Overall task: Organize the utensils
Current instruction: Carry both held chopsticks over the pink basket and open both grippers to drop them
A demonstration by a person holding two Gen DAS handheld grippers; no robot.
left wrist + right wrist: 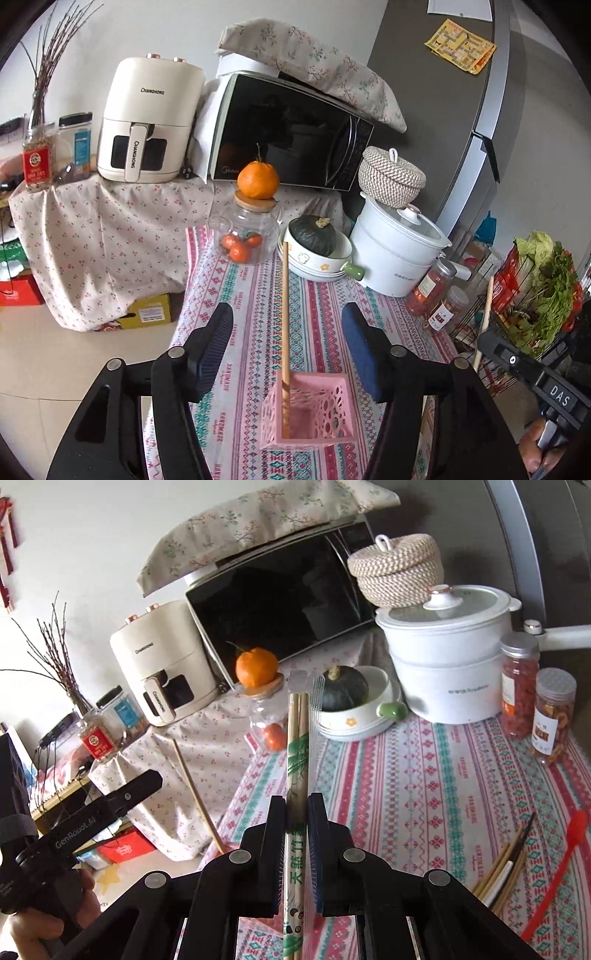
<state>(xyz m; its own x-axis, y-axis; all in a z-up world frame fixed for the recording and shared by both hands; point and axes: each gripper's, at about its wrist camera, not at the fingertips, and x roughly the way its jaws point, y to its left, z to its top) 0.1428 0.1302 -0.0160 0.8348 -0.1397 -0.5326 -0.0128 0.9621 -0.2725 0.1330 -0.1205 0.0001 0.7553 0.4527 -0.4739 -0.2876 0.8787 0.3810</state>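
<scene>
One wooden chopstick [285,317] stands in the pink perforated holder [309,410], leaning up and away toward the bowl [317,262] that holds a dark green squash [313,236]. Around it the left gripper [286,354] has its jaws spread wide, the blue pads clear of the stick on both sides. The right gripper [297,853] is clamped on a paper-wrapped pair of chopsticks [297,775] printed in green, held above the patterned tablecloth [424,794] and pointing toward the far end of the table.

Judging by the layout, the sorting is in its early stages: one piece is in the holder, one pair is in hand, and a loose cluster of chopsticks [506,871] plus a red long-handled spoon [554,871] lie on the cloth at the right, yet to be gathered.

The holder sits close to the near end of the table, with the cloth's left edge just beside it and the floor below. Open cloth lies between the holder and the crowded far end, where a glass jar topped by an orange [258,181], the white pot [399,251] and two spice jars [535,701] stand. The wrapped pair's likely path to the holder looks unobstructed, though the leaning stick could be knocked.
</scene>
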